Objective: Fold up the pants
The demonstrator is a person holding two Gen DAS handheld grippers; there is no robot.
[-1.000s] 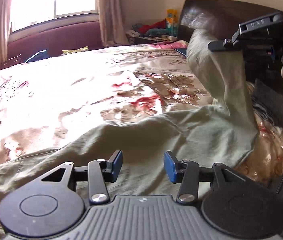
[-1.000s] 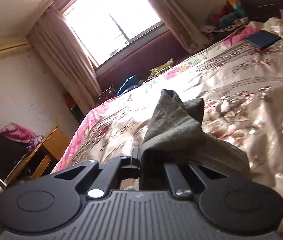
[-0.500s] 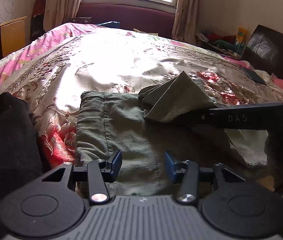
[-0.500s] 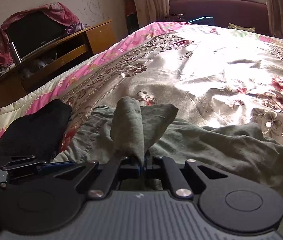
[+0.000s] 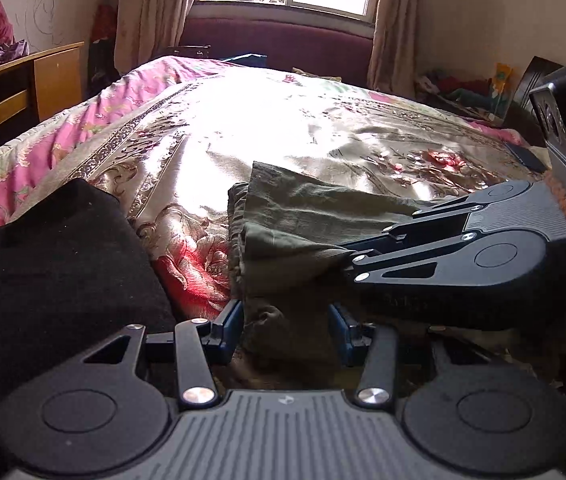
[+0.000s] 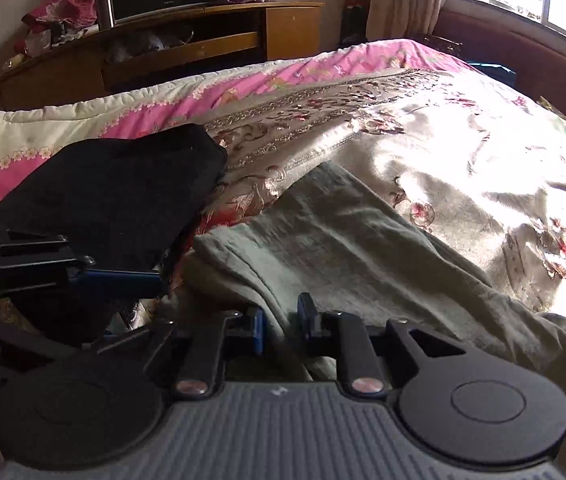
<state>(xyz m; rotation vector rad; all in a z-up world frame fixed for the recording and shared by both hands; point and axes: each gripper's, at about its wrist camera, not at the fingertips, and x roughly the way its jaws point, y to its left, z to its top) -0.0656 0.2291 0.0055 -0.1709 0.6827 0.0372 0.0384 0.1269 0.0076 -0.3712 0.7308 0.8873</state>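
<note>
Green pants (image 5: 303, 216) lay folded on the floral bedspread (image 5: 243, 140), centre frame
Left gripper (image 5: 285, 332) half-wide over cloth; right gripper (image 6: 281, 326) narrow, jaws opening around the fabric

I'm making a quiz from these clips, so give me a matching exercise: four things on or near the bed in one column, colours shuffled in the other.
Things:
1. pants
2. folded cloth
3. quilt edge
4. desk

Colours:
A. pink
B. olive green
C. brown wood
D. black

Pairs: 1-B, 2-D, 3-A, 4-C
</note>
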